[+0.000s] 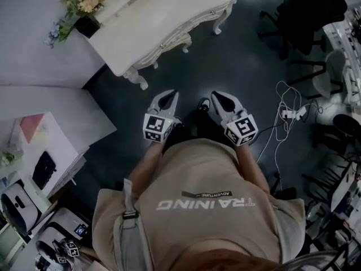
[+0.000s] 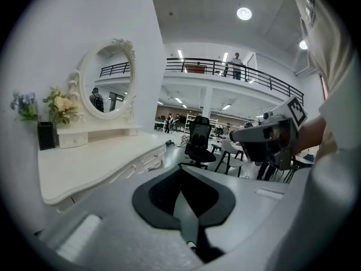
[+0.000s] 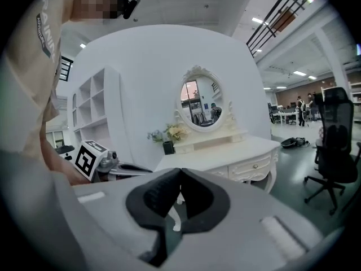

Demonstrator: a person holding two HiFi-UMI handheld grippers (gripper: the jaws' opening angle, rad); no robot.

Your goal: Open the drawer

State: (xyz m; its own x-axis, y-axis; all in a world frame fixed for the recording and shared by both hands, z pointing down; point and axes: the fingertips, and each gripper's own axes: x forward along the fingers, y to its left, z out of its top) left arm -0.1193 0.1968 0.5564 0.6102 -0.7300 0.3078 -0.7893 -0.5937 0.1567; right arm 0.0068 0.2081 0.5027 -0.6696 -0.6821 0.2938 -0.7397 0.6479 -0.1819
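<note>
Across the dark grey floor (image 1: 242, 61) the white carved wooden dressing table (image 1: 163, 10) is standing well apart from you, its knobbed white drawer (image 3: 252, 166) sitting closed, while you are holding the left gripper (image 1: 171, 95) and the right gripper (image 1: 216, 96) with jaws pressed together on nothing, so reaching, gripping and pulling are all lying ahead.

The person holds both grippers out in front of the body, side by side and near each other, pointing a little down. The left gripper (image 1: 169, 96) has its jaws pressed together, with nothing between them. The right gripper (image 1: 219, 97) has its jaws together too, and it is empty. Each gripper has a marker cube at its back end. The left arm (image 1: 148, 161) and right arm (image 1: 249, 164) reach forward behind the cubes.
</note>
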